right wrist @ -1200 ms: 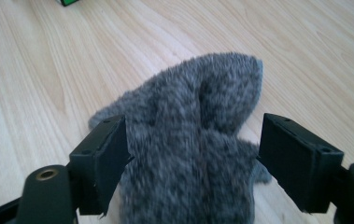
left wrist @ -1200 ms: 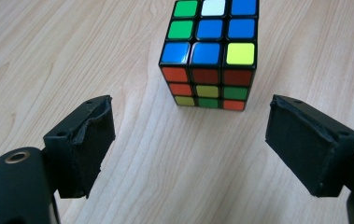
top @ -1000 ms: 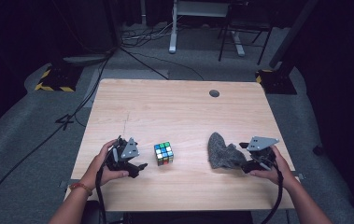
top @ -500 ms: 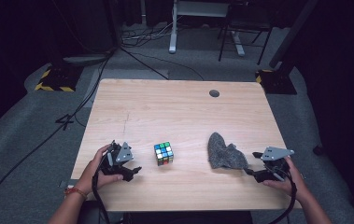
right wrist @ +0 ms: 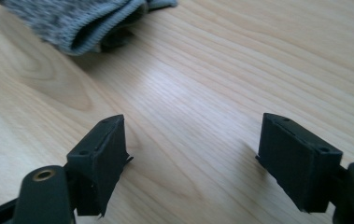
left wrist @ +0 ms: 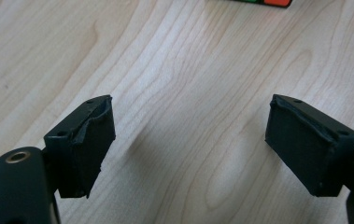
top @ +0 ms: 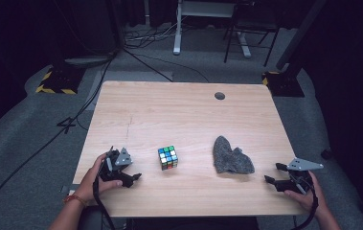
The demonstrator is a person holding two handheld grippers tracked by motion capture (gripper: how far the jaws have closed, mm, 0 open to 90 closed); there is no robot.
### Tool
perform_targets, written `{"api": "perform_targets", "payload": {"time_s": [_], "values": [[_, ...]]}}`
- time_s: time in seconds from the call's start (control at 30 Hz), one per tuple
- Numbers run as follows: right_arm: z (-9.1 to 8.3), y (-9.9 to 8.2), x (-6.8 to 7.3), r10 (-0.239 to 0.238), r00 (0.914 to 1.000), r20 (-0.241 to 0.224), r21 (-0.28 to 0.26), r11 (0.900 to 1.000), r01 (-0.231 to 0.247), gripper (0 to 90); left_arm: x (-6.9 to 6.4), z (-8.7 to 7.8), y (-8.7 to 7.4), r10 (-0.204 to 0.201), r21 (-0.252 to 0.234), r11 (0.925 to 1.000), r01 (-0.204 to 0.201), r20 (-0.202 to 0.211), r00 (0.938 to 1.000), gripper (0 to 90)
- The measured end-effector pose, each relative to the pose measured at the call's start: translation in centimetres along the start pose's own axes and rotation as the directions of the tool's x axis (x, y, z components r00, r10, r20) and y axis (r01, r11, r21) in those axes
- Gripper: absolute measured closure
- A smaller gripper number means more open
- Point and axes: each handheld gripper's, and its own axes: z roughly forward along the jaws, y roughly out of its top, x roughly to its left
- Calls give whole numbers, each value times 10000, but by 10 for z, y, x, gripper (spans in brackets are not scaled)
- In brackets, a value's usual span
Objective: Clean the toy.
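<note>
Pale wood-grain laminate forms the tabletop (top: 184, 110), a rectangle with rounded corners and a small dark round grommet (top: 220, 96) near its far edge at 12 o'clock. We see the multicoloured puzzle cube (top: 168, 157), hard, glossy and square-faced, standing near the front middle of the tabletop. At 3 o'clock from the cube, well apart from it, lies the grey knitted cloth (top: 232, 156), a soft, crumpled, mottled heap; in the right gripper view its ribbed hem (right wrist: 101, 23) shows as a smooth folded band resting on the wood.

We hold the left tongs (top: 132, 176) at 8 o'clock from the cube, near it but not touching. Their jaws stand released, with bare grain between the matte black, blocky pads (left wrist: 90, 144), whose rubber edges look worn and ragged; a strip of the cube shows at the top edge of the left gripper view. We hold the right tongs (top: 273, 175) at 4 o'clock from the cloth, close to the tabletop's right front corner. Their jaws are likewise released and grasp nothing.

Open wood lies across the whole far half of the tabletop, between cube and cloth, and along the front edge between the two hands. Grey carpet (top: 35, 134) with trailing black cables surrounds the tabletop.
</note>
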Motion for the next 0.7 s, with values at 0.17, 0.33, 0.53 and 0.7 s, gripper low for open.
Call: {"api": "perform_targets", "payload": {"time_s": [0.17, 0.33, 0.53, 0.7], "values": [[0, -2, -2, 347, 9994, -68, 22, 9994, -347, 224, 7, 4, -8, -1017, -394, 9938, 1041, 571, 9932, 159], [0, -2, -2, 336, 9994, -80, 22, 9994, -336, 223, 8, 5, -13, -932, -779, 9922, 978, 603, 9938, 141], [0, -2, -2, 348, 9993, -115, 20, 9994, -348, 222, 7, 5, -13, -1002, -783, 9914, 1045, 575, 9933, 140], [0, -2, -2, 385, 9992, -46, 20, 9993, -384, 221, 7, 5, -13, -992, -769, 9917, 1032, 536, 9936, 137]]}}
